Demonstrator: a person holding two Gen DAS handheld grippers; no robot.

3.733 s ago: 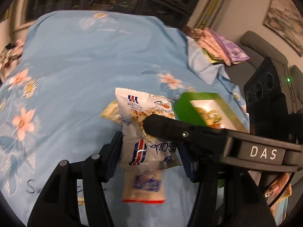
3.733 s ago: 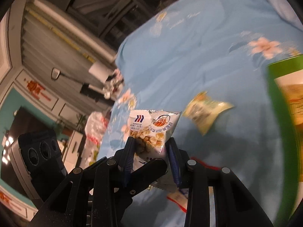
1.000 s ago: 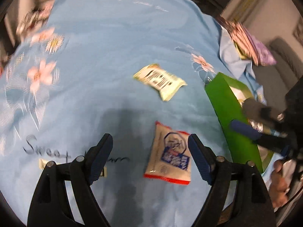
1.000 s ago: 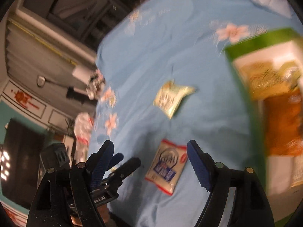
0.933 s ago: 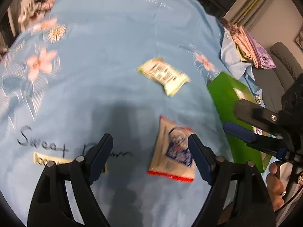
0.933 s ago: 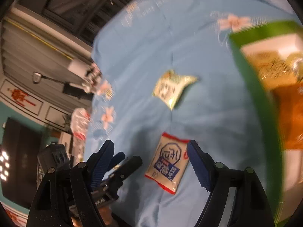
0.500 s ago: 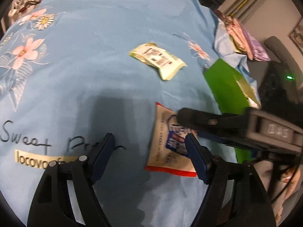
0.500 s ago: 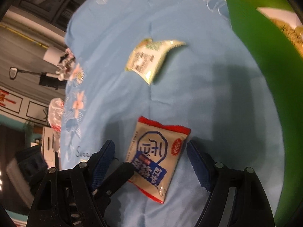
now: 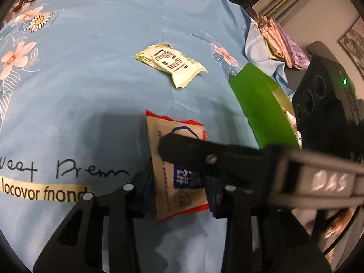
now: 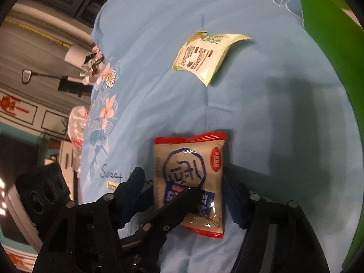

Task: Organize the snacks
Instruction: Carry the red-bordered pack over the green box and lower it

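"Sweet Prem" and "locovor fnond" on the blue cloth (image 9: 91,86); "DAS" on the right gripper (image 9: 327,182).

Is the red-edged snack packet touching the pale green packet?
Apart. In the right wrist view, bare blue cloth separates the red-edged packet from the pale green packet farther up.

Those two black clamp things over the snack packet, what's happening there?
A person is tidying snacks with a hand-held gripper in each hand. Both the left gripper and the right gripper are closing around the same red-edged packet, which lies on the blue floral cloth. The packet sits between both pairs of jaws, and the left pads look to be on its sides. A pale green packet lies further off, untouched, and a green box stands to the right.
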